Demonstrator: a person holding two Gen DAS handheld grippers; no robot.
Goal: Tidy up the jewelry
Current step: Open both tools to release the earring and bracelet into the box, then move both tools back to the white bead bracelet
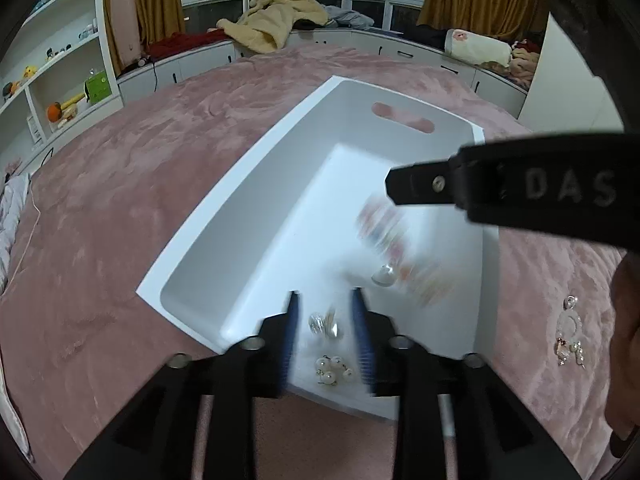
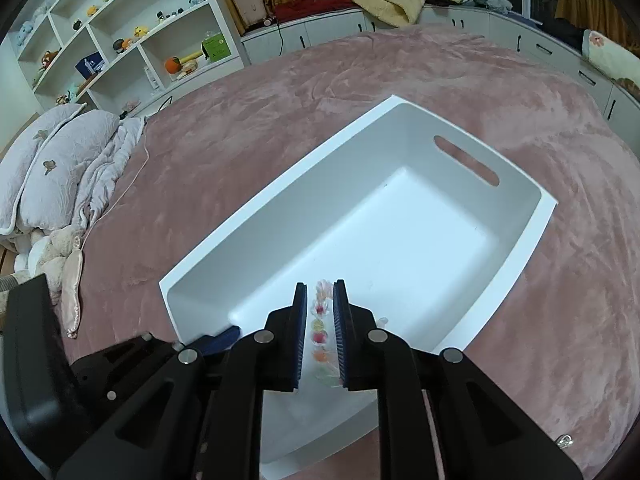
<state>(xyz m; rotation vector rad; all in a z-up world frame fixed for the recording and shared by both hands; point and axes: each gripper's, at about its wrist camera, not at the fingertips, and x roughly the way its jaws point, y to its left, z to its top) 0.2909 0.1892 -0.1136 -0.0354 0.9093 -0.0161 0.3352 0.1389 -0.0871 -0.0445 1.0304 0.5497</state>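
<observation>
Above the white bin (image 2: 400, 216), the right gripper (image 2: 320, 320) pinches a colorful bead bracelet (image 2: 321, 322) between its pads, while the left gripper (image 1: 326, 320) hangs spread over pearl earrings (image 1: 334, 368) below its fingertips.

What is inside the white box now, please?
Inside the white box: pearl earrings, a clear crystal piece, a pale round piece and a blurred colourful bead bracelet between the right gripper fingers. The gripper bodies cover the near corner.
</observation>
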